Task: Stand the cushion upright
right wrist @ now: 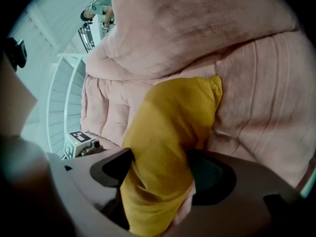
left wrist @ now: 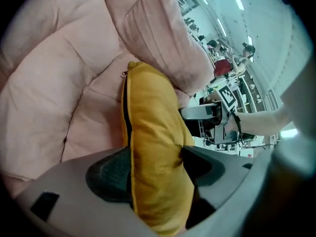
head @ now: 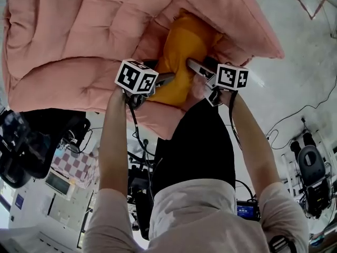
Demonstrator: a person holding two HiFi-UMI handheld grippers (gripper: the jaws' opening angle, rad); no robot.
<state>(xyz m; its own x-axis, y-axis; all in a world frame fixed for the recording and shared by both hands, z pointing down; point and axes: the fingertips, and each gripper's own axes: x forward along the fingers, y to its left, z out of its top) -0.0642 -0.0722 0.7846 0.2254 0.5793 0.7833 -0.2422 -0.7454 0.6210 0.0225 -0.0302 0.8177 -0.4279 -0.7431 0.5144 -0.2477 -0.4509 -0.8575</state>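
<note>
A mustard-yellow cushion (head: 181, 49) stands on edge on the pink sofa (head: 73, 41), its far end leaning into the sofa's pink back pillow (left wrist: 163, 38). My left gripper (head: 167, 80) straddles the cushion's near left end, and in the left gripper view the yellow cushion (left wrist: 153, 147) fills the gap between wide-spread jaws. My right gripper (head: 199, 68) straddles the near right end in the same way, with the cushion (right wrist: 168, 132) between its wide jaws. Both grippers stand open around the cushion, the fabric brushing their pads.
The sofa's quilted seat (right wrist: 103, 107) and back pillow (right wrist: 197, 28) close in around the cushion. The sofa's front edge is right below the grippers. Cables, a dark chair (head: 313, 165) and a checkered box (head: 73, 165) lie on the floor around me.
</note>
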